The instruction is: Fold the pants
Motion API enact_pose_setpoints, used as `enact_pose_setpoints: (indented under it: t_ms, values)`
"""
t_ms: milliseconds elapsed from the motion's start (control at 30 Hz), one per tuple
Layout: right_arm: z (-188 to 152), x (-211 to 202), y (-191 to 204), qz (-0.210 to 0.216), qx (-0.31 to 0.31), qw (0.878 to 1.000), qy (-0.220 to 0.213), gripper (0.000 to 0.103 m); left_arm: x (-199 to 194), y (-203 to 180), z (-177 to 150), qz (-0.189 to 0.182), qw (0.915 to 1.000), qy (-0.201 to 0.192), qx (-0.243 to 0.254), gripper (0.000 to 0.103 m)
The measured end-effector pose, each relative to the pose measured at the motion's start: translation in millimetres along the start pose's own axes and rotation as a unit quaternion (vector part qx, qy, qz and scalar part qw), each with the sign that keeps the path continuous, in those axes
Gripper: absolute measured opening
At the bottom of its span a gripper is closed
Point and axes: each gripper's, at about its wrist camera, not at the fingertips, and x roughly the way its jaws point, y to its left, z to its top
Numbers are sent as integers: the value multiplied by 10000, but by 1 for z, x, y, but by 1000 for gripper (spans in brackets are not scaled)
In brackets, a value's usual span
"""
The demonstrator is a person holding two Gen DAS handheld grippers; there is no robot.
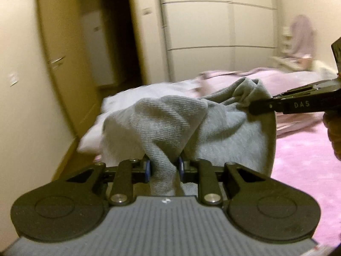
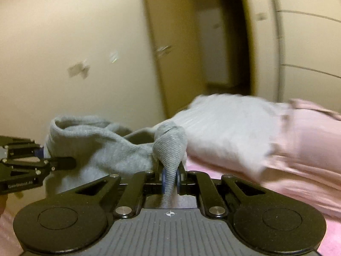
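The grey knit pants (image 1: 170, 119) hang lifted above a pink bed, bunched between both grippers. My left gripper (image 1: 164, 167) is shut on a fold of the grey fabric that spills back over its fingers. The right gripper (image 1: 253, 108) enters that view from the right, clamped on the far edge of the cloth. In the right wrist view my right gripper (image 2: 170, 177) is shut on a twisted bunch of the pants (image 2: 100, 147), and the left gripper (image 2: 45, 160) holds the cloth's edge at the far left.
A pink bedspread (image 1: 302, 170) lies below and to the right. Lighter white and pink bedding (image 2: 245, 128) is piled behind the pants. Cream wardrobe doors (image 1: 202, 27) and a dark doorway (image 1: 119, 38) stand beyond. A hand (image 1: 334, 134) shows at the right edge.
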Motion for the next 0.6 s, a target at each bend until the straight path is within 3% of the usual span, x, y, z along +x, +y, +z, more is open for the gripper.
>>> enact_pose_setpoints:
  t_ms: [200, 267, 333, 400, 500, 600]
  values:
    - [-52, -181, -89, -1095, 513, 9919, -381, 5, -27, -178, 4, -1184, 9928, 86, 169, 20]
    - [-81, -229, -118, -1575, 683, 9846, -317, 6, -20, -242, -12, -1755, 9835, 412, 135, 27]
    - [-120, -272, -155, -2172, 995, 9710, 17, 10, -13, -295, -33, -2174, 9728, 765, 240, 37]
    - [-159, -304, -193, -2695, 1428, 9509, 530, 23, -10, -339, -51, -2408, 9637, 1027, 526, 40]
    - [-212, -349, -225, -3160, 1696, 9300, 806, 48, -3, -375, -73, -2503, 9561, 1382, 644, 44]
    - [-250, -378, -236, -3251, 1886, 9213, 1002, 52, -5, -383, -105, -2382, 9546, 1679, 616, 52]
